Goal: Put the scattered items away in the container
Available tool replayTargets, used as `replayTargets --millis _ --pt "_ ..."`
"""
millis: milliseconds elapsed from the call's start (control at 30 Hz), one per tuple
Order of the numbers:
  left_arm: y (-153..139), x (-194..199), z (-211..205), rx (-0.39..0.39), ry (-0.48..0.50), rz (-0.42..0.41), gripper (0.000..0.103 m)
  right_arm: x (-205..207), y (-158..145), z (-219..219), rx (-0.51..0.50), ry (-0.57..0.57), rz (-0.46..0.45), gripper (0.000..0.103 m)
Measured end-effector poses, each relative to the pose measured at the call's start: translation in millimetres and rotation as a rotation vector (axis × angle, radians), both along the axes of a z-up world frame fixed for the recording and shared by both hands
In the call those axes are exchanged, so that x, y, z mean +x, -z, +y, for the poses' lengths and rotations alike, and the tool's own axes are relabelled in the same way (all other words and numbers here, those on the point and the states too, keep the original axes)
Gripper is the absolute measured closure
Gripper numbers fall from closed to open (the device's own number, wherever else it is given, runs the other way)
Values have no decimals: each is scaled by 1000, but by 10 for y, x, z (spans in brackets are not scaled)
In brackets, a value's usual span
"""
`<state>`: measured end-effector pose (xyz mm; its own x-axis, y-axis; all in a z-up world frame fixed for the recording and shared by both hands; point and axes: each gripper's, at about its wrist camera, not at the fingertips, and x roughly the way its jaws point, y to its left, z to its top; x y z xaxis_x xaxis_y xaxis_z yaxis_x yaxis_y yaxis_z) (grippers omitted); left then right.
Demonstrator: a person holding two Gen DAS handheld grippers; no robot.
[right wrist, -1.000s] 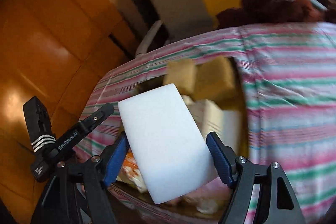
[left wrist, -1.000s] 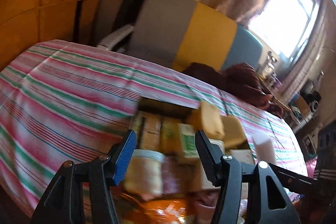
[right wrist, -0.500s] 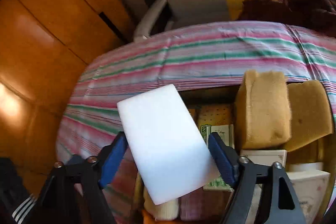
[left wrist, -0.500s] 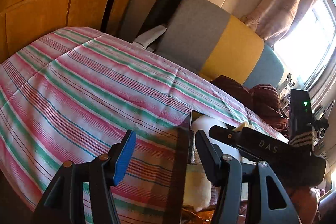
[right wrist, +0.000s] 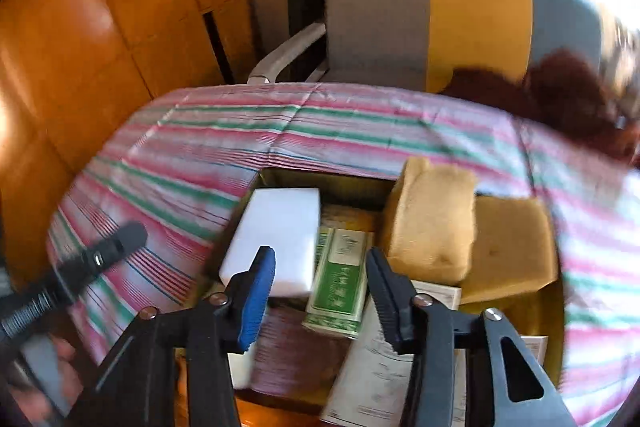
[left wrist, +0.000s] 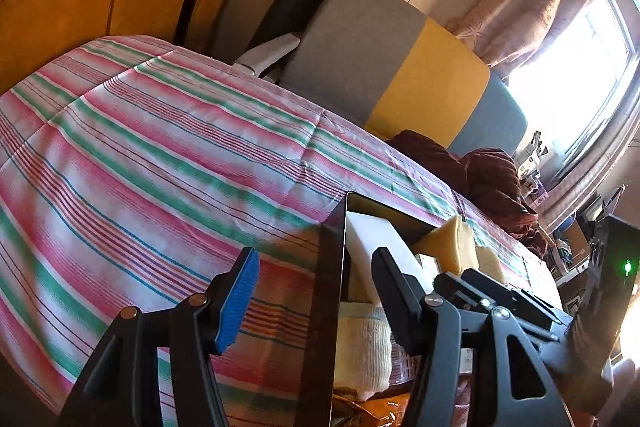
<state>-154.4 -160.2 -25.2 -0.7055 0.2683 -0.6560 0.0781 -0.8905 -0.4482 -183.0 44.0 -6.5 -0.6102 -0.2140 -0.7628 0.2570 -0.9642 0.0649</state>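
Now the white block (right wrist: 280, 239) lies inside the container (right wrist: 288, 177), at its left wall beside two yellow sponges (right wrist: 432, 215). Right gripper (right wrist: 320, 291) has just been closing, empty-fingered above it; left gripper (left wrist: 316, 291) straddles the wall, spread wide.

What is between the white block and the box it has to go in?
Nothing is. The white block already lies inside the box, at its left end beside the green packet. The right gripper has just been closing; nothing is between its jaws.
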Motion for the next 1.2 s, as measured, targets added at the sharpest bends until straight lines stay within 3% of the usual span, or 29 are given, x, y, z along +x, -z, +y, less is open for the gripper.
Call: replayTargets --millis 133,267,367,533,600,867,1033,1200 --pt "11 20 -8 11 -7 -9 44 -67 119 -249 98 -84 -27 56" --pt "-16 80 22 -10 -6 -8 44 -228 293 -479 264 -90 16 56" --pt "-28 115 68 -18 2 -10 44 -167 204 -357 137 -103 14 54" --pt "-84 185 264 -42 47 1 44 251 -110 146 -24 7 109 7" --pt "-117 240 389 -58 74 5 44 472 -222 388 -70 64 145 0" --pt "-218 672 910 -178 132 -33 41 1173 -230 894 -67 195 146 0" --pt "-176 1027 1024 -117 165 -39 41 1556 -46 930 -63 175 121 0" --pt "-385 1462 1200 -291 122 52 41 1938 -32 966 -78 167 160 0"
